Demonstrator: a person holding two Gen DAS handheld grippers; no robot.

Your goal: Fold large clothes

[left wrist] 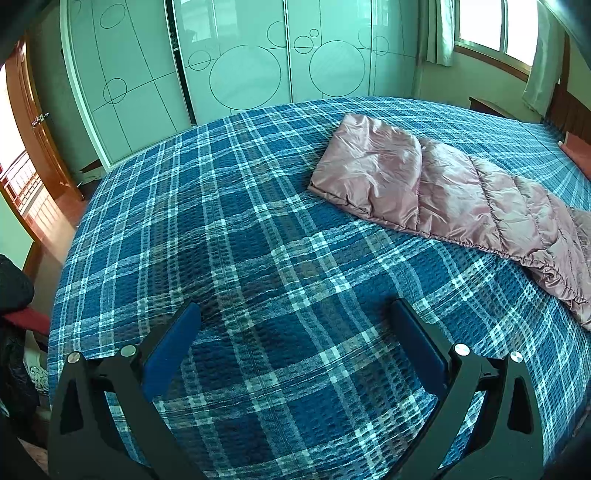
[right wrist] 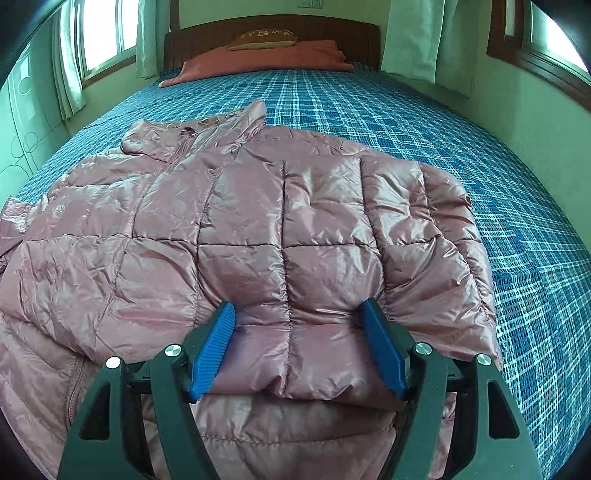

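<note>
Blue-padded right gripper (right wrist: 299, 314), nearest item in the right wrist view: jaws spread wide, straddling the near folded edge of the jacket without pinching it; whether the pads touch the fabric cannot be told.

Pink quilted jacket (right wrist: 258, 229): shiny puffer type, lying flat on the bed, one side panel folded over the body, collar (right wrist: 207, 129) at the far end, zipper running down the left portion. One sleeve (left wrist: 424, 184) extends leftward across the bedspread, cuff end lying flat.

Left gripper (left wrist: 295, 317): jaws spread wide, holding nothing, hovering over bare bedspread, well apart from the sleeve, which lies far and to the right of it.

Plaid bedspread (left wrist: 240, 240): blue and white check, covering the whole bed.

Orange blanket (right wrist: 288, 55): folded at the far end, a brown pillow (right wrist: 264, 38) on top, wooden headboard (right wrist: 351, 33) behind.

Wardrobe (left wrist: 240, 66): pale sliding doors with circle line pattern, beyond the bed's left side.

Windows (right wrist: 107, 33) with light curtains on both walls.
</note>
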